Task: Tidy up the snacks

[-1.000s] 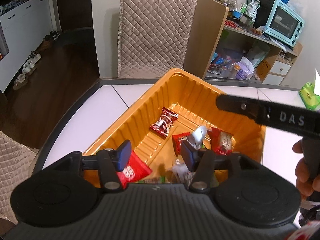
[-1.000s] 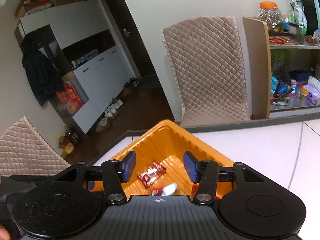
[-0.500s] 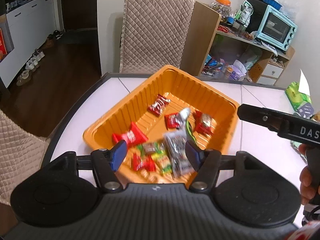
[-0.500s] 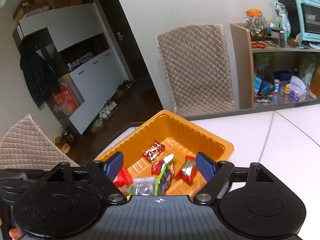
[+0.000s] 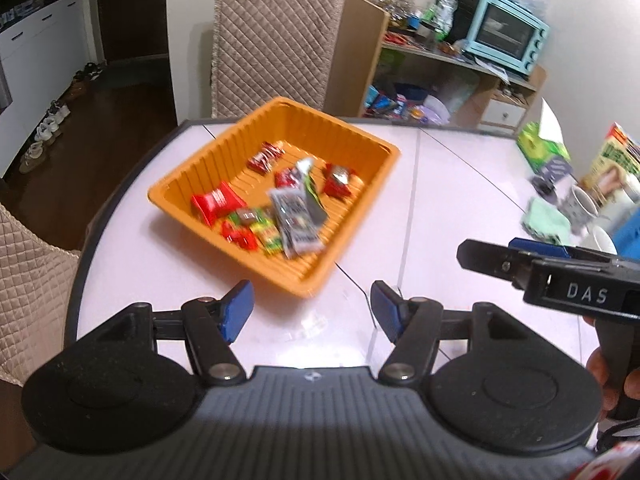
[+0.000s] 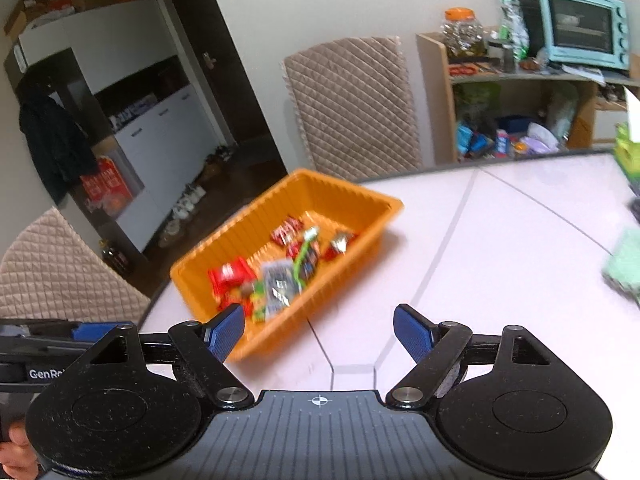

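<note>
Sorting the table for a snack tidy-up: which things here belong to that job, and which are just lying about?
Job: orange tray; snack packets inside it.
Lying about: mug, green cloth, tissue pack, toaster oven.

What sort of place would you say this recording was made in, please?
Most likely a home dining area: a table with a quilted chair, a toaster oven on a cluttered shelf, and shoes along the floor.

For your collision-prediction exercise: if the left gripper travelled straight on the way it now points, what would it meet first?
Probably the bare white tabletop, just short of the orange tray of snacks. The left gripper has open, empty jaws; depth is uncertain.
</note>
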`<action>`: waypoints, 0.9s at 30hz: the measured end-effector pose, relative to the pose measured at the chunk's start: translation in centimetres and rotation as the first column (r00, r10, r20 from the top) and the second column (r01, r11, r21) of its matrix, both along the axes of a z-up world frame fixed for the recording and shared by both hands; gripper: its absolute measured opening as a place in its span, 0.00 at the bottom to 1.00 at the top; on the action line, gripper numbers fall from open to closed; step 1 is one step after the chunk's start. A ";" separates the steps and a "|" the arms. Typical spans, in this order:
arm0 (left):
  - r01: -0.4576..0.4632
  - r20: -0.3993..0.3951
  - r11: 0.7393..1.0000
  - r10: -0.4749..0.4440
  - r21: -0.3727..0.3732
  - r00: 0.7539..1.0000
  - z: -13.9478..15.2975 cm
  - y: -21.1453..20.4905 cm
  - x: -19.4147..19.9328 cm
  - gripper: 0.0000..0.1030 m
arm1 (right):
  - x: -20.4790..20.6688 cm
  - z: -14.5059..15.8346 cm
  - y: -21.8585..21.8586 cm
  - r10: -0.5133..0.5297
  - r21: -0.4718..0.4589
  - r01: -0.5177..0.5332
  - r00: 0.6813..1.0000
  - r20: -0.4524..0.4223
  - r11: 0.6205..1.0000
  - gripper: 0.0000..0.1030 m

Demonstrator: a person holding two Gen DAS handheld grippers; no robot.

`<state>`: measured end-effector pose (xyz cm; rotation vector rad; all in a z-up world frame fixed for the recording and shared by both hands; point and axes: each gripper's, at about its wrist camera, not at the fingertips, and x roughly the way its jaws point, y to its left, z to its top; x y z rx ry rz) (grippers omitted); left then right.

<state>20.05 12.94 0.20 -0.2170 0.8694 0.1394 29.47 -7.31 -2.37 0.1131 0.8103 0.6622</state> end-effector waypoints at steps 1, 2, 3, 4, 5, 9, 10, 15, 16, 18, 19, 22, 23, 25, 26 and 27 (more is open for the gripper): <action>0.005 -0.005 1.000 -0.005 0.000 1.000 0.1 -0.4 -0.5 0.61 | -0.8 0.1 -0.5 -0.005 -0.004 0.005 1.000 -0.005 1.000 0.79; 0.010 -0.008 1.000 -0.010 0.001 1.000 0.2 -0.9 -1.1 0.61 | -1.5 -0.1 -1.1 -0.010 -0.009 0.010 1.000 -0.011 1.000 0.79; 0.017 -0.010 1.000 -0.017 0.003 1.000 0.3 -1.4 -1.6 0.61 | -2.3 0.0 -1.6 -0.016 -0.018 0.016 1.000 -0.019 1.000 0.79; 0.022 -0.012 1.000 -0.022 0.006 1.000 0.4 -1.8 -2.2 0.61 | -3.0 0.0 -2.1 -0.021 -0.022 0.020 1.000 -0.022 1.000 0.79; 0.028 -0.014 1.000 -0.027 0.009 1.000 0.5 -2.3 -2.7 0.62 | -3.7 -0.1 -2.7 -0.025 -0.026 0.025 0.999 -0.025 0.999 0.79; 0.056 -0.020 0.998 -0.056 0.014 0.998 0.4 -4.1 -4.9 0.63 | -6.3 -0.2 -4.7 -0.047 -0.036 0.046 0.998 -0.044 0.998 0.79; 0.062 -0.025 0.998 -0.061 0.014 0.998 0.4 -4.5 -5.4 0.63 | -6.9 -0.2 -5.1 -0.053 -0.038 0.051 0.997 -0.049 0.998 0.79; 0.086 -0.041 0.996 -0.086 0.011 0.995 0.1 -6.2 -7.6 0.63 | -9.6 -0.3 -7.0 -0.077 -0.057 0.073 0.994 -0.072 0.996 0.79; 0.091 -0.044 0.996 -0.090 0.012 0.995 0.1 -6.6 -8.0 0.63 | -10.1 -0.3 -7.4 -0.081 -0.060 0.076 0.994 -0.076 0.995 0.79; 0.098 -0.049 0.995 -0.097 0.012 0.994 -0.1 -7.1 -8.8 0.63 | -11.1 -0.3 -7.9 -0.087 -0.064 0.082 0.993 -0.085 0.995 0.79; 0.101 -0.051 0.995 -0.100 0.010 0.994 -0.2 -7.4 -9.1 0.63 | -11.5 -0.3 -8.2 -0.088 -0.066 0.083 0.992 -0.091 0.994 0.79; 0.114 -0.055 0.993 -0.113 0.010 0.992 -0.2 -8.1 -9.9 0.63 | -12.8 -0.3 -8.7 -0.094 -0.082 0.086 0.991 -0.093 0.993 0.79; 0.119 -0.056 0.993 -0.118 0.012 0.991 -0.2 -8.4 -10.2 0.64 | -13.1 -0.3 -8.9 -0.095 -0.085 0.087 0.991 -0.096 0.993 0.79; 0.129 -0.059 0.991 -0.128 0.017 0.990 -0.3 -8.8 -10.7 0.64 | -13.6 -0.4 -9.2 -0.097 -0.081 0.089 0.990 -0.100 0.993 0.79; 0.133 -0.061 0.991 -0.132 0.018 0.989 -0.4 -9.0 -10.9 0.64 | -13.9 -0.3 -9.4 -0.099 -0.079 0.091 0.990 -0.100 0.993 0.79; 0.136 -0.064 0.991 -0.135 0.018 0.989 -0.5 -9.2 -11.2 0.64 | -14.1 -0.2 -9.6 -0.102 -0.080 0.094 0.990 -0.100 0.992 0.79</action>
